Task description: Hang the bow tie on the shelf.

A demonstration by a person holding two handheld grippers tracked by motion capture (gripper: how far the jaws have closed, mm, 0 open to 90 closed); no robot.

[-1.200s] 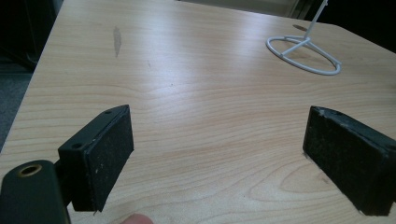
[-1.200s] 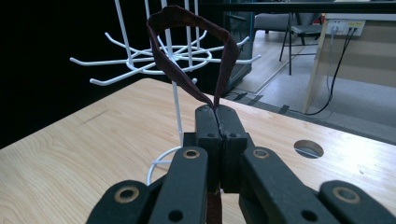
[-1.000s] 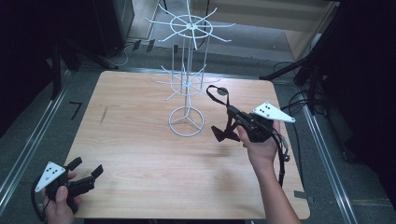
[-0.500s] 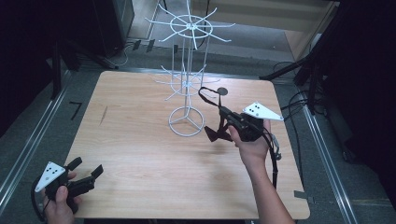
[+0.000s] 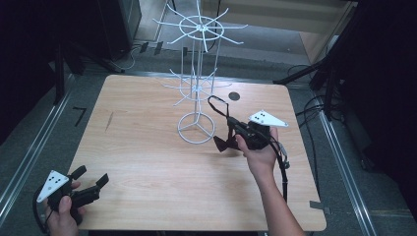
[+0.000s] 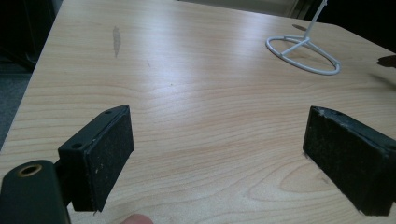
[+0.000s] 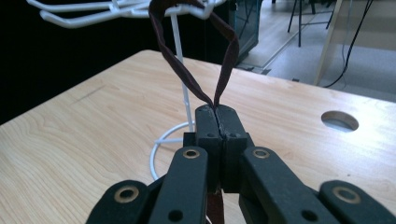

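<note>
A white wire rack [image 5: 198,78] with hooked arms stands on a ring base [image 5: 196,129] at the back middle of the wooden table [image 5: 147,162]. My right gripper [image 5: 232,126] is just right of the base, shut on a dark brown strap [image 5: 218,104]. The strap's loop rises toward the lower arms and a tail hangs below. In the right gripper view the jaws [image 7: 217,116] pinch the strap [image 7: 187,79] in front of the rack pole [image 7: 186,100]. My left gripper [image 5: 90,176] rests open at the front left corner, with nothing between its pads [image 6: 105,154].
A round hole [image 5: 234,96] pierces the table behind the right gripper, also seen as a hole [image 7: 339,121] in the right gripper view. The rack base [image 6: 302,53] lies far ahead of the left gripper. Dark stands and cables surround the table.
My right gripper has moved a little left toward the rack, carrying the strap with it. The left gripper has stayed put.
</note>
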